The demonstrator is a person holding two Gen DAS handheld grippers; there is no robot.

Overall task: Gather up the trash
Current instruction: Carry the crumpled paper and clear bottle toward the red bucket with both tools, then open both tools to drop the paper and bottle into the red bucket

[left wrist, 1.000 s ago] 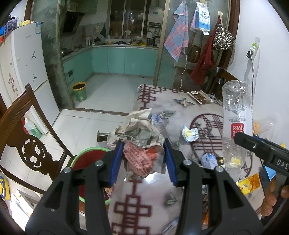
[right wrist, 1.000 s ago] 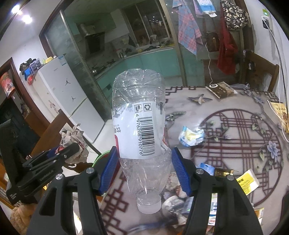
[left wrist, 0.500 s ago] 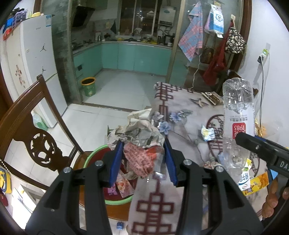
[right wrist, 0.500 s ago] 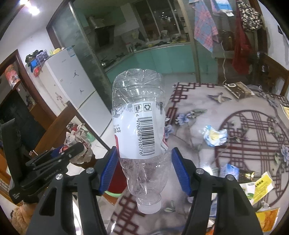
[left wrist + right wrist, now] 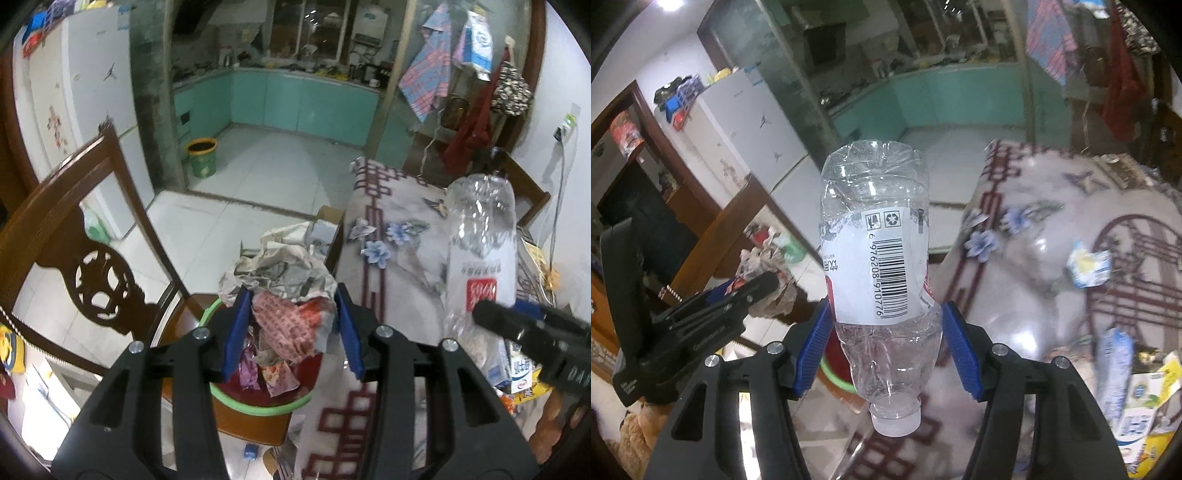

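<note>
1. Left gripper [image 5: 291, 328]: blue fingers [image 5: 236, 328] clamp a wad of crumpled paper [image 5: 284, 291] and red printed wrapper. The wad sits between the pads, above the bin.
2. Right gripper [image 5: 886, 347]: fingers [image 5: 812, 343] pinch an empty plastic bottle [image 5: 879, 266] at its lower body, cap end toward the camera, base pointing away. It is carried in the air, off the surface.
3. Target: red bin with green rim [image 5: 258, 402] on the chair seat, beside the surface edge. It already holds wrappers.
4. Step, my read: transport to the bin, both loads in hand, drop not yet done.
5. Next: centre the wad over the bin opening, then release. The bottle is off to the side, so it needs shifting over the rim first.
6. More to collect: wrappers [image 5: 1087, 267] and cartons [image 5: 1137, 417] on the tablecloth [image 5: 1052, 206].
</note>
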